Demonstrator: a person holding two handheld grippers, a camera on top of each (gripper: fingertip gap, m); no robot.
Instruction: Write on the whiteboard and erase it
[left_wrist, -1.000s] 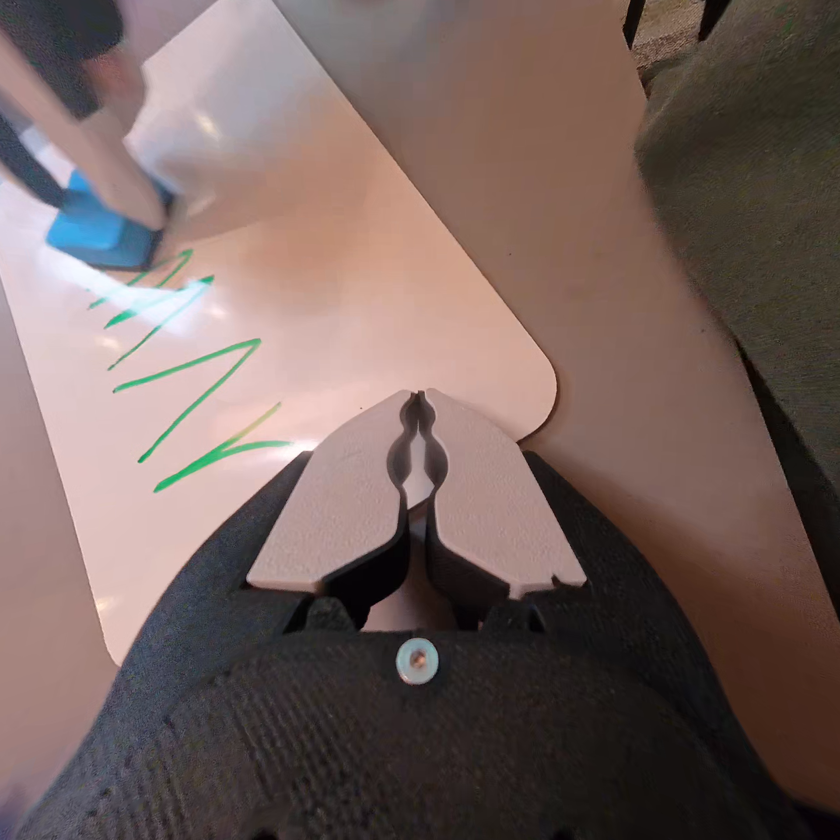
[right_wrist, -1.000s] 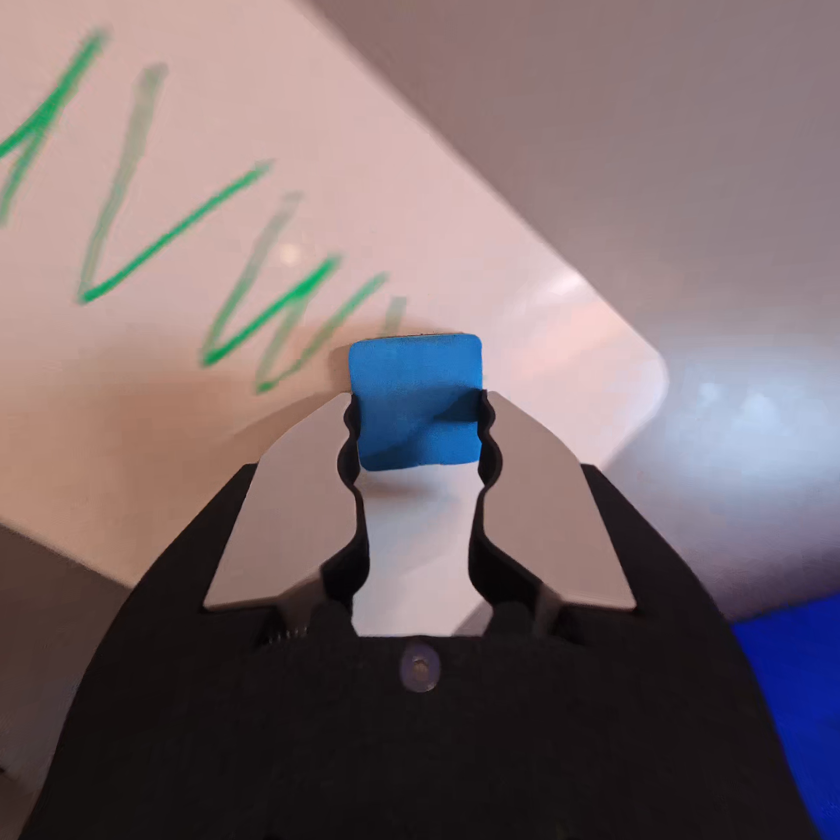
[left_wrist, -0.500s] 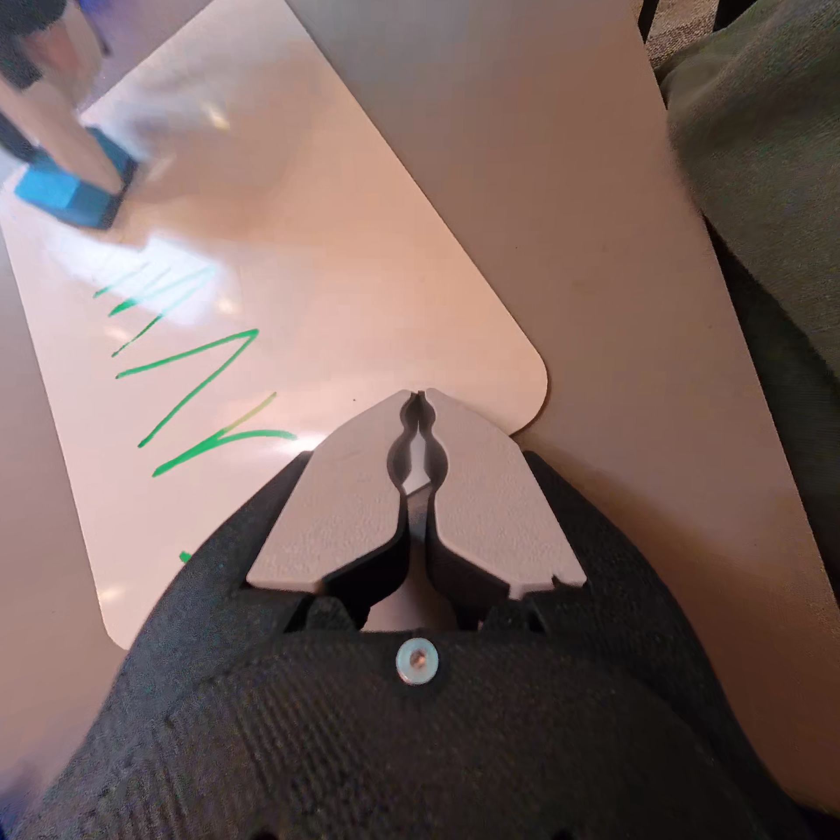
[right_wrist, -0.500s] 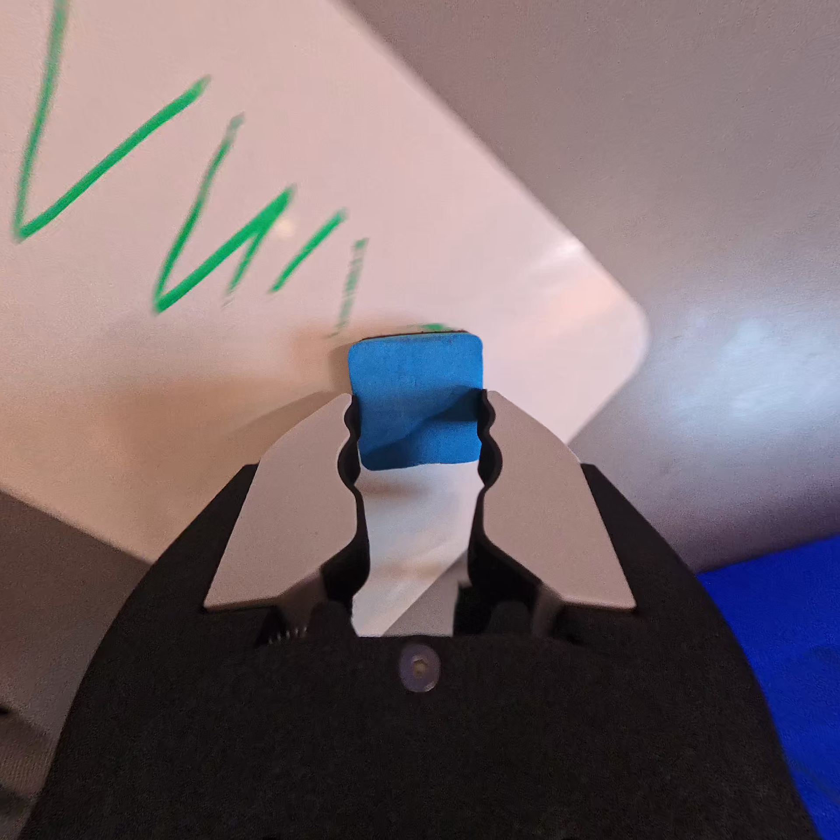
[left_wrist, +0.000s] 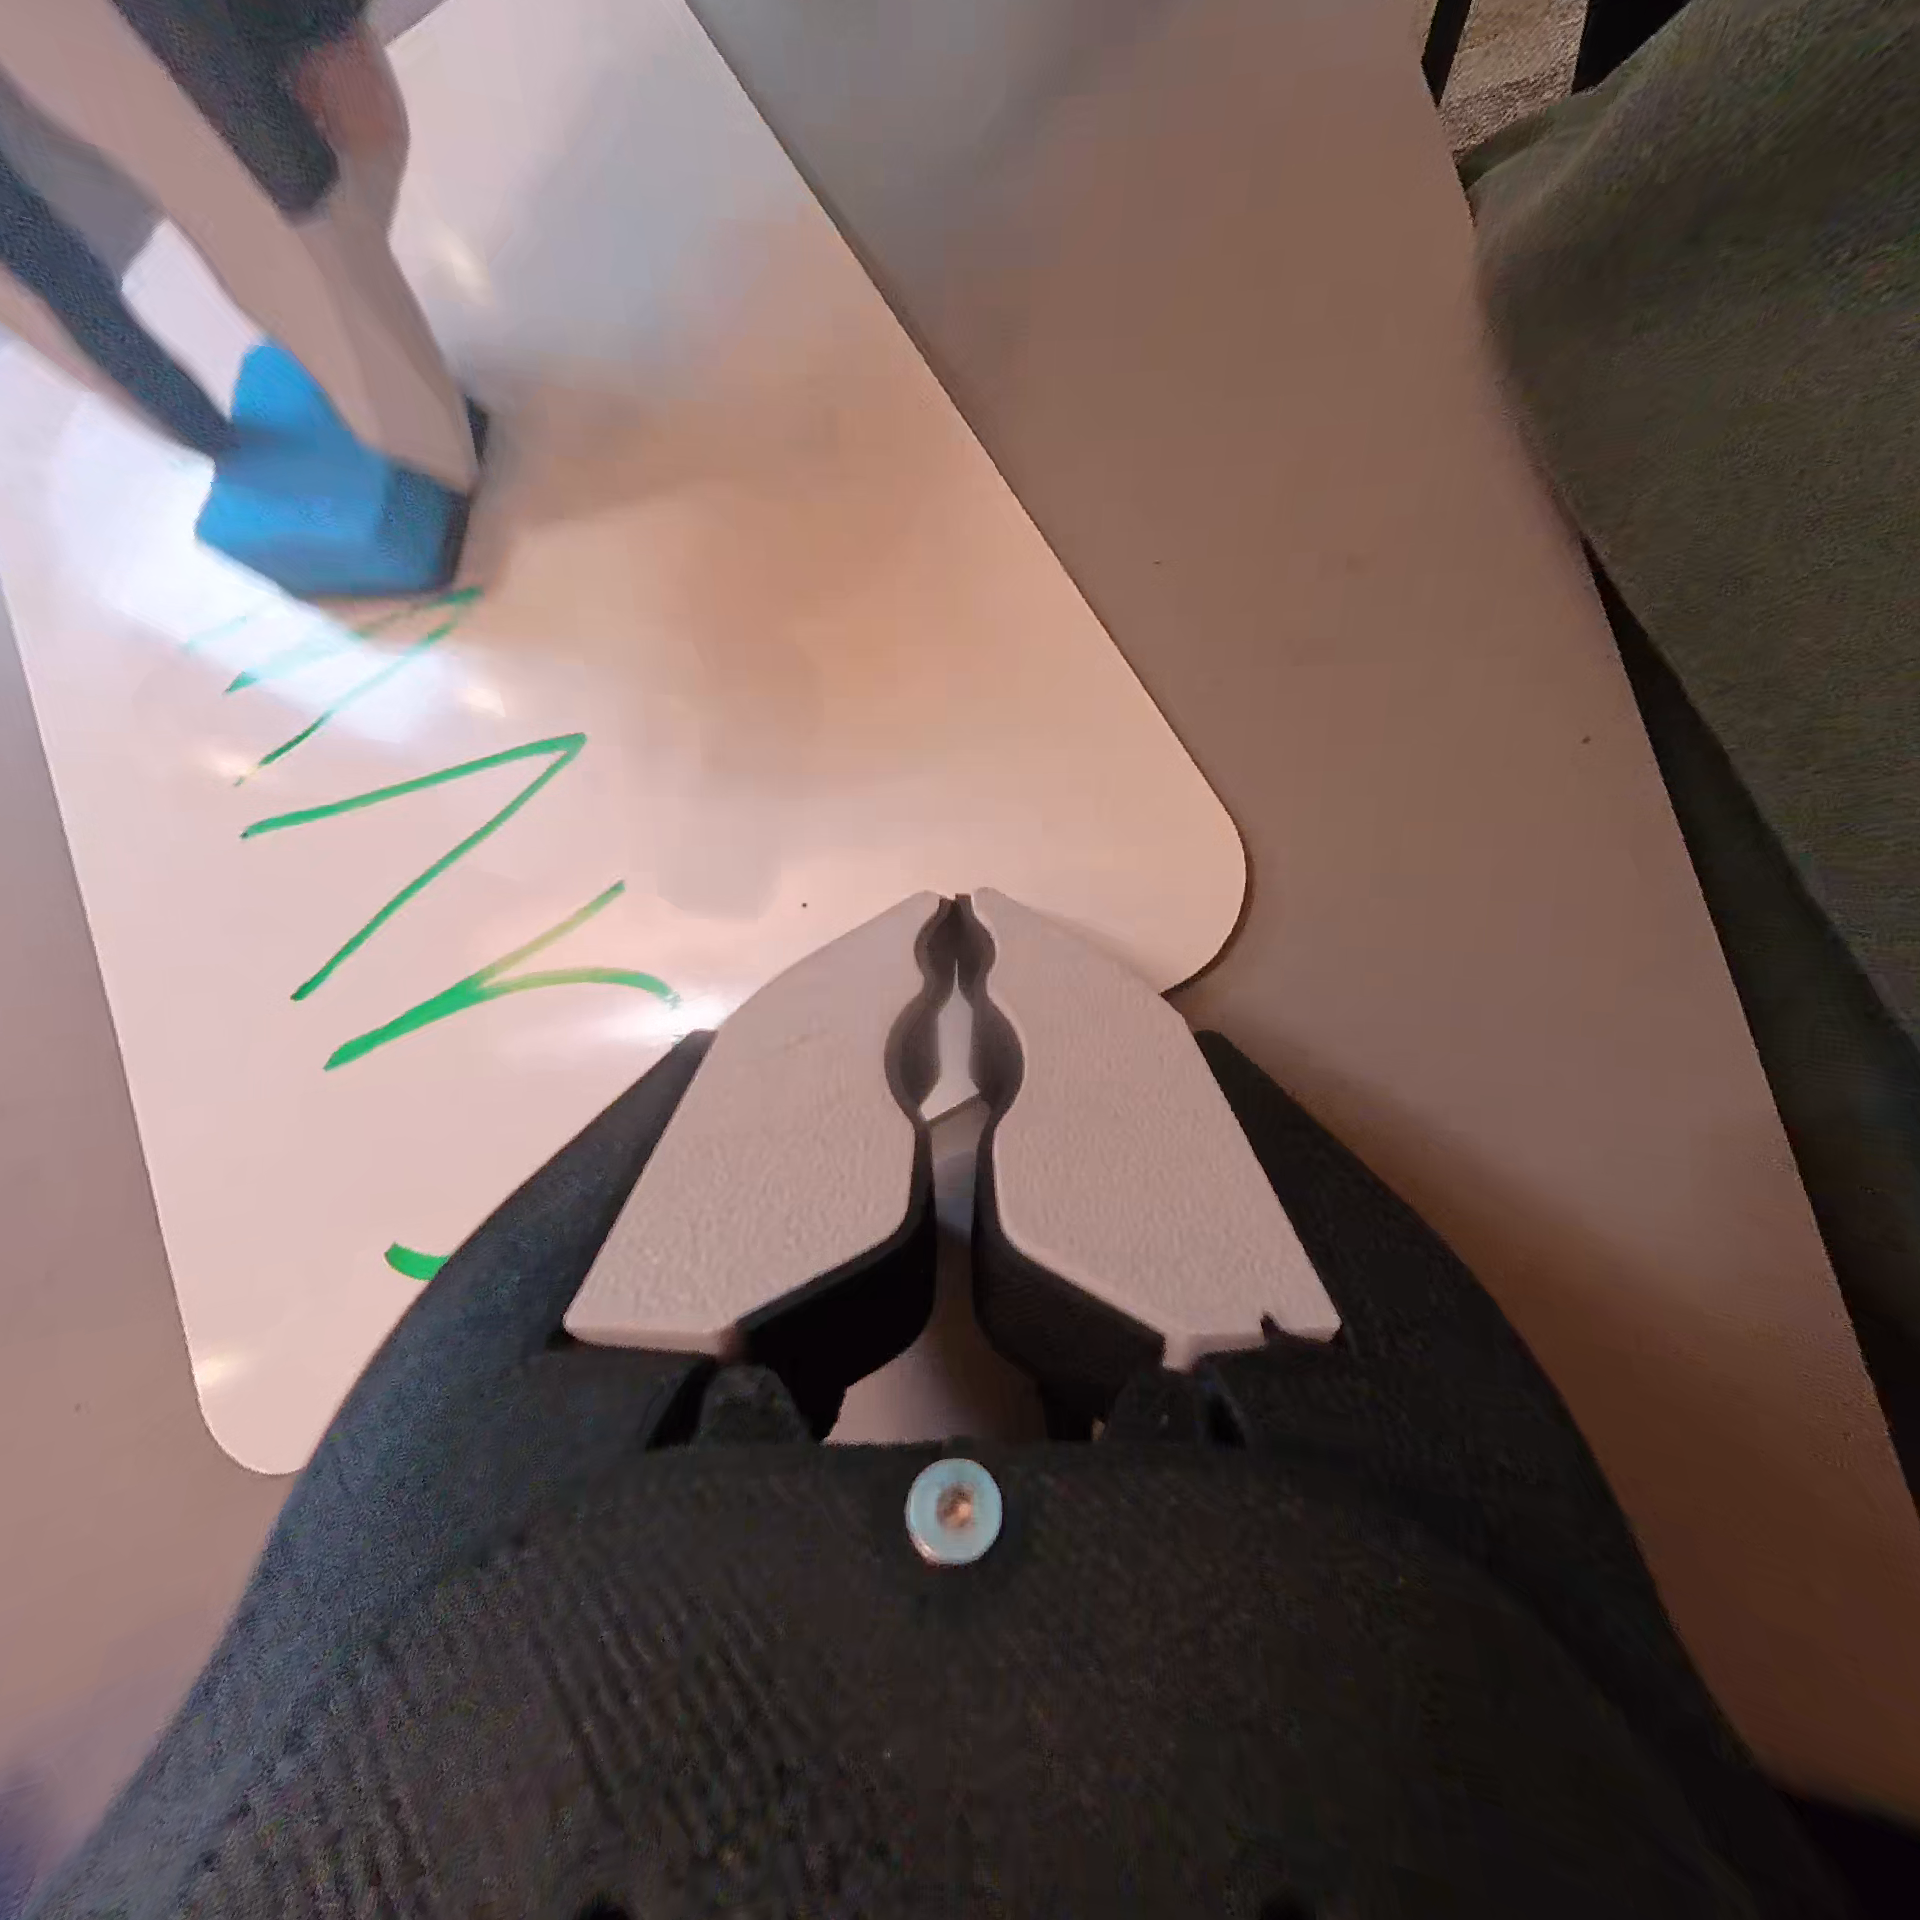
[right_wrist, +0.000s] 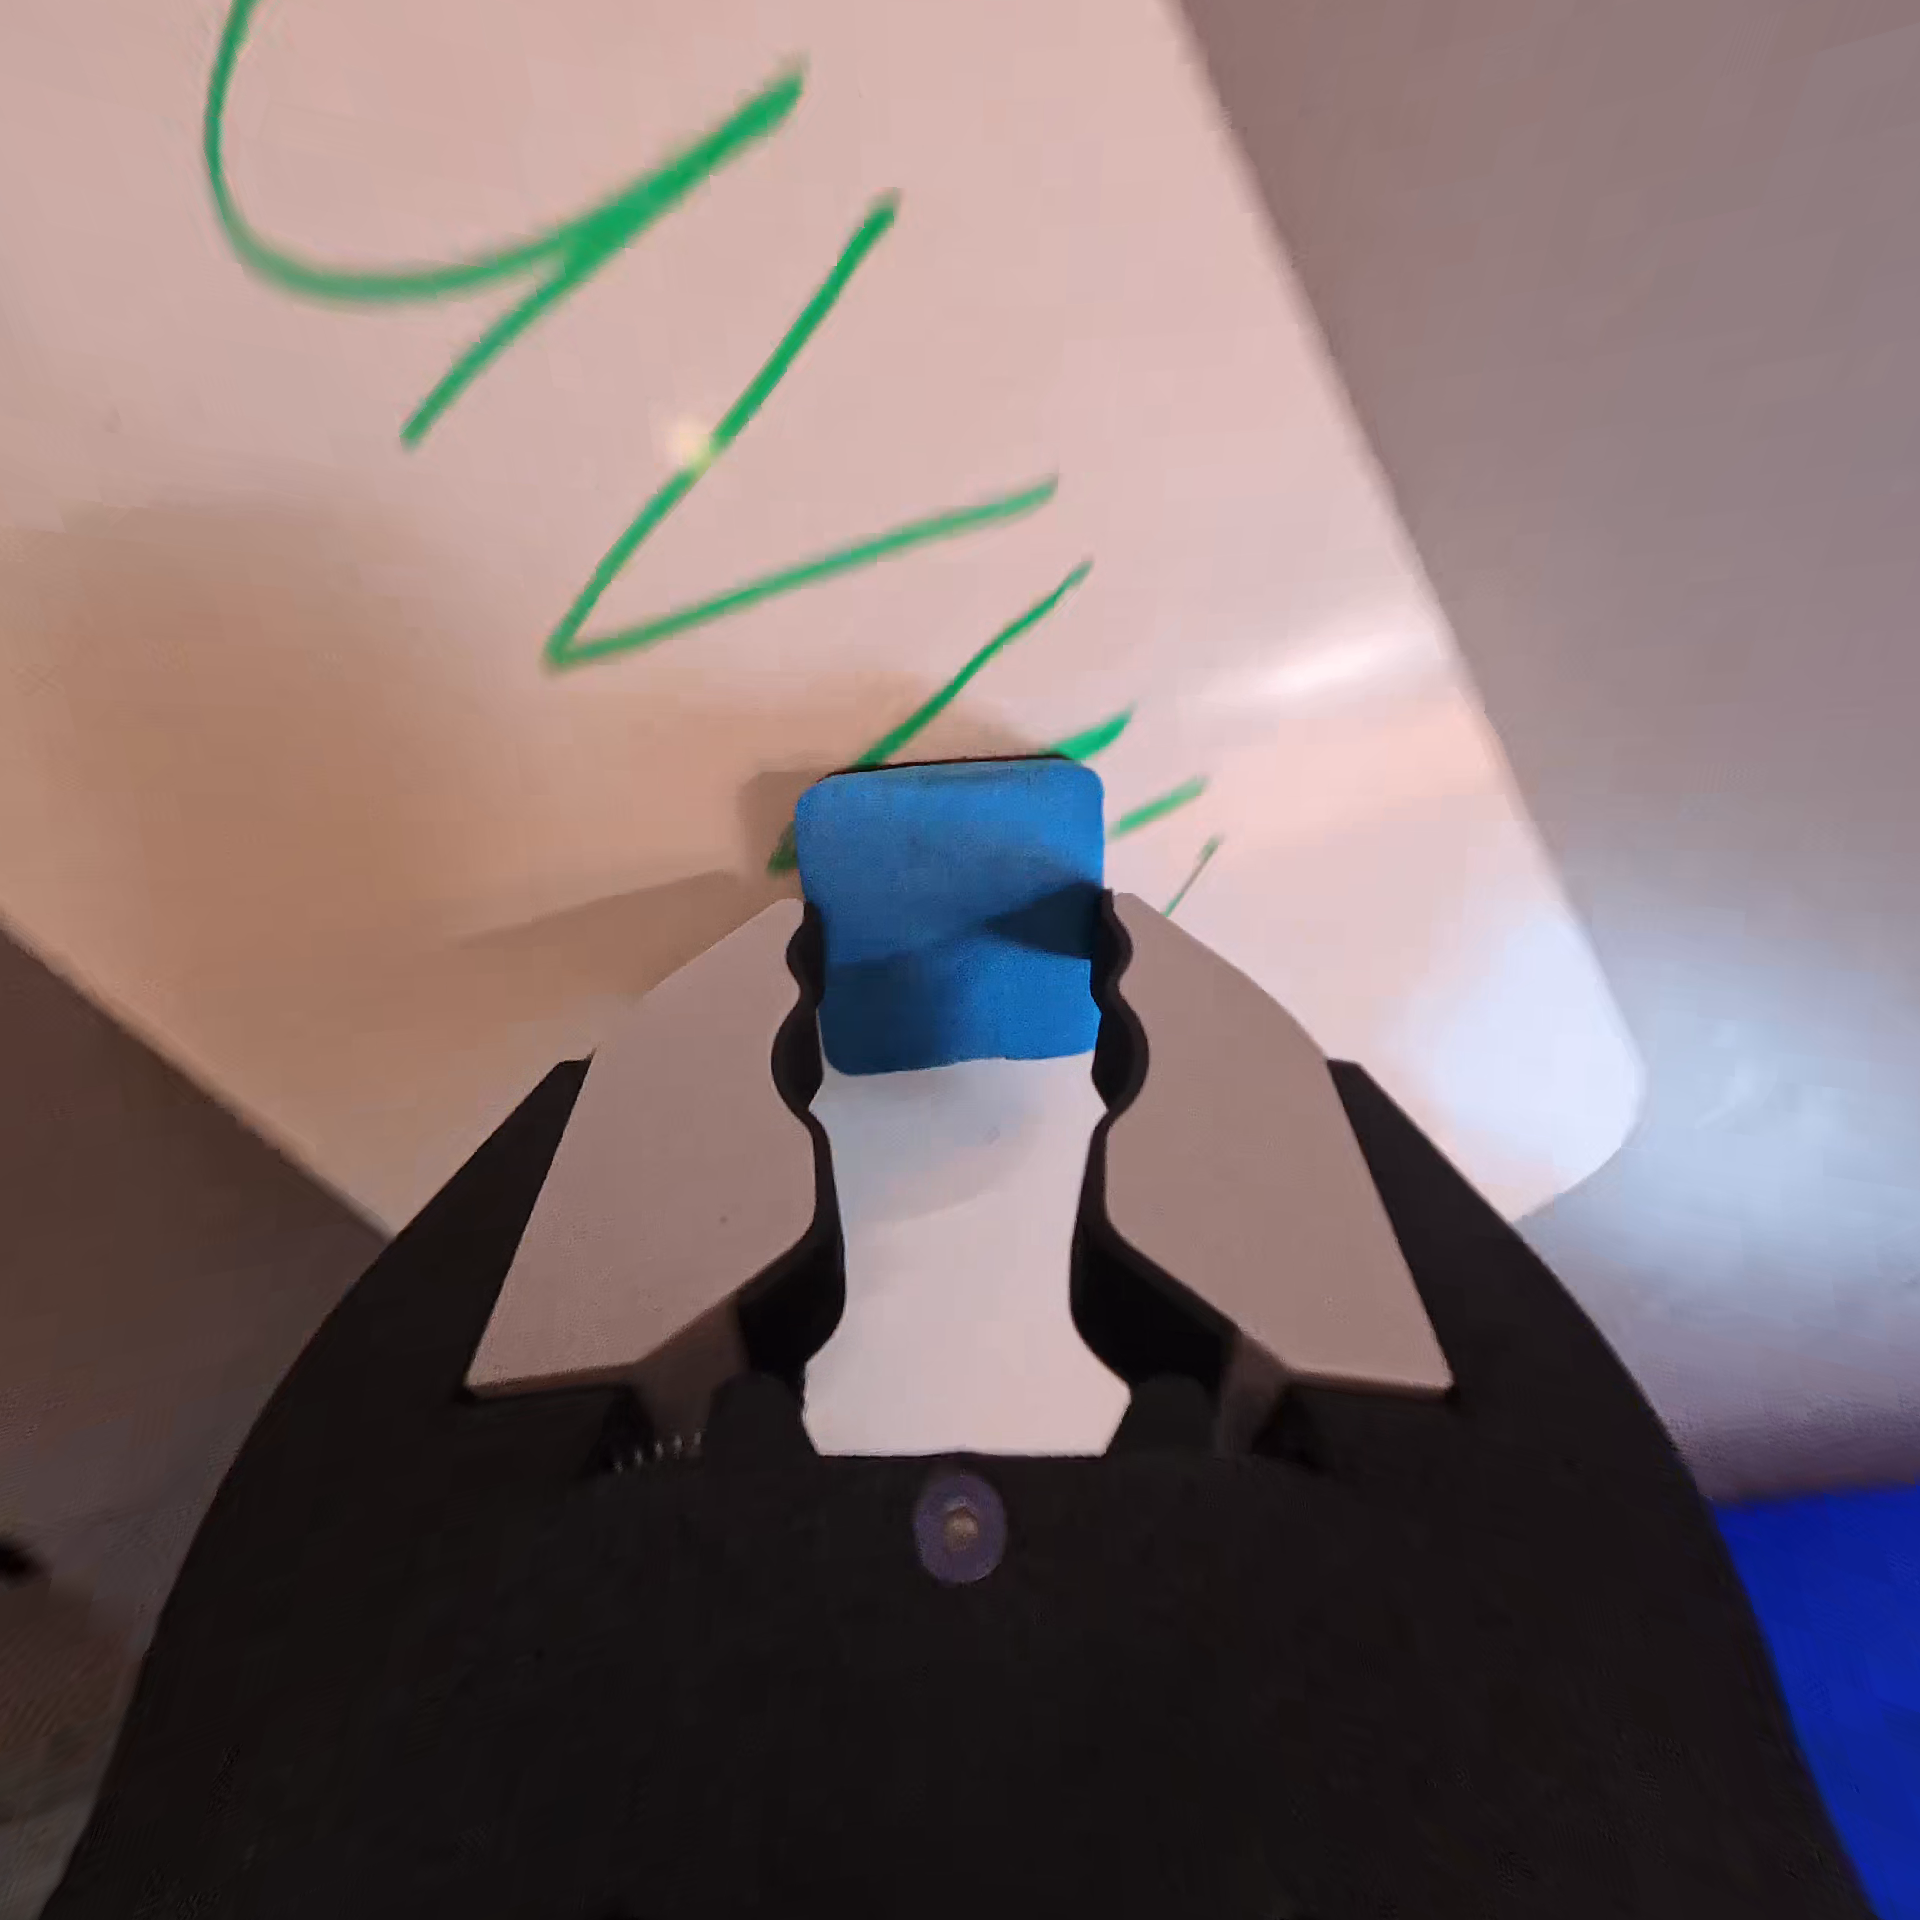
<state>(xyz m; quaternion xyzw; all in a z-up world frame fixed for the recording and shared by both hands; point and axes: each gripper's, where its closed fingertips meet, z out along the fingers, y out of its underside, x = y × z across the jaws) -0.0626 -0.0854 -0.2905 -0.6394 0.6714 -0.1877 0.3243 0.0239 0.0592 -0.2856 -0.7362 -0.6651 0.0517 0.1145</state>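
Note:
A white whiteboard (left_wrist: 790, 582) with rounded corners lies flat on a beige table (left_wrist: 1455, 935). A green zigzag line (left_wrist: 436, 883) runs across it, faded and partly wiped at its far end. My left gripper (left_wrist: 958, 902) is shut and empty, its tips over the board's near right corner. My right gripper (right_wrist: 951, 914) is shut on a blue eraser (right_wrist: 951, 914) that presses on the board (right_wrist: 312, 623) at the end of the green line (right_wrist: 727, 582). In the left wrist view the right gripper (left_wrist: 343, 416) and eraser (left_wrist: 322, 520) show at the far left, blurred.
A grey-green cloth surface (left_wrist: 1714, 416) lies beyond the table's right edge. In the right wrist view a bright blue surface (right_wrist: 1829, 1704) shows at the lower right, past the table. Bare table surrounds the board on both sides.
The right gripper with the eraser slid away to the board's far end, then came back along the green line. The far strokes are fainter. The left gripper has stayed put.

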